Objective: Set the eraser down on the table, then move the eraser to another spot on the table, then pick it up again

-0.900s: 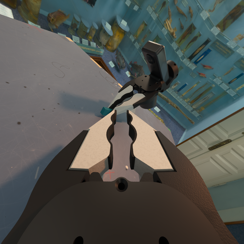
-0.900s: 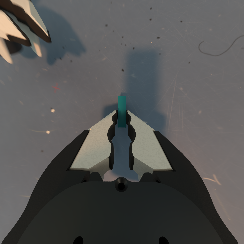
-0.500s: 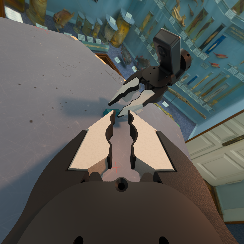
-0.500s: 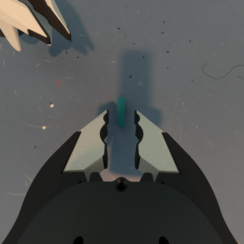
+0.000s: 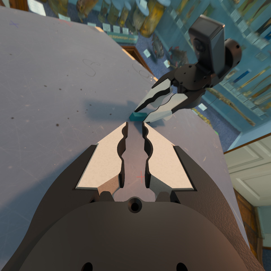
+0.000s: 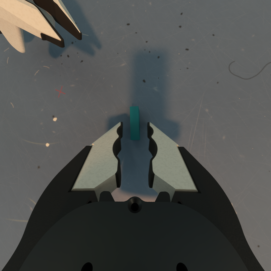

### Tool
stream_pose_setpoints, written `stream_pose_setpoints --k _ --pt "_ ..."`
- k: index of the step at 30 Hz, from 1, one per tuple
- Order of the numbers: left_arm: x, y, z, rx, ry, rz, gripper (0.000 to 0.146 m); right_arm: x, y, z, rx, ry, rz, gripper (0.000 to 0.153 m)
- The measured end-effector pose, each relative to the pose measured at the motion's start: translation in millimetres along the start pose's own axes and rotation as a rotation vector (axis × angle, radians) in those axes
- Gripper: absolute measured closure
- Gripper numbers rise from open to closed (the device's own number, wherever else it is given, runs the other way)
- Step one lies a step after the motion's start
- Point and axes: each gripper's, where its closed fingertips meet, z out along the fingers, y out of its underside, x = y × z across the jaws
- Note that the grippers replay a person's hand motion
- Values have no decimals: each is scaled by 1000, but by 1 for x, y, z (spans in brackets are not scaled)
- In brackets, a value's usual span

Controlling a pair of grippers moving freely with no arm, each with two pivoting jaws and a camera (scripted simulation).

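Note:
The eraser point(image 6: 134, 123) is a small teal block resting on the scratched grey table point(image 6: 205, 132). My right gripper point(image 6: 134, 124) points down over it and is open. Its fingertips straddle the eraser's near end with a gap on each side. In the left wrist view the eraser point(image 5: 137, 116) lies just beyond my left gripper point(image 5: 134, 124), with the right gripper point(image 5: 140, 115) tilted over it from the right. My left gripper is slightly open and empty. It also shows at the top left of the right wrist view point(image 6: 70, 40).
A small red cross point(image 6: 60, 91) is marked on the table left of the eraser, and it shows between my left fingers point(image 5: 140, 176). The table's edge point(image 5: 205, 124) runs close on the right. Beyond it are blue display cases with jars point(image 5: 152, 17) and a white panelled door point(image 5: 249, 168).
My right gripper has opened and let go of the eraser, which now rests on the table. The right gripper has lifted a little. The left gripper's view has shifted slightly.

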Motion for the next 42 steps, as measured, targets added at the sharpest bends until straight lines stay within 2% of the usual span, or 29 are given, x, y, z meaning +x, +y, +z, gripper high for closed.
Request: stream_pose_setpoints --k 2,6,12,15,19,33,38,42 --pt "-4 7 1 -53 -29 10 126 0 0 0 -7 2 -9 142" --pt "-11 24 3 -177 -92 43 124 -9 -12 -1 32 -17 -89 142" --pt "-13 40 9 -286 -115 45 123 -44 -41 6 129 -104 -361 142" --pt "-13 47 11 -334 -116 31 123 -48 -42 18 100 -100 -466 142" --pt "-13 48 12 -333 -114 21 123 -51 -42 26 100 -113 -528 142" --pt "-12 45 16 -317 -89 -19 122 -47 -34 25 91 -72 -570 142" --pt "-14 43 14 -294 -95 -27 123 -48 -17 14 51 -104 -465 142" --pt "-10 42 18 -288 -55 -60 123 -49 -11 15 52 -77 -451 142"
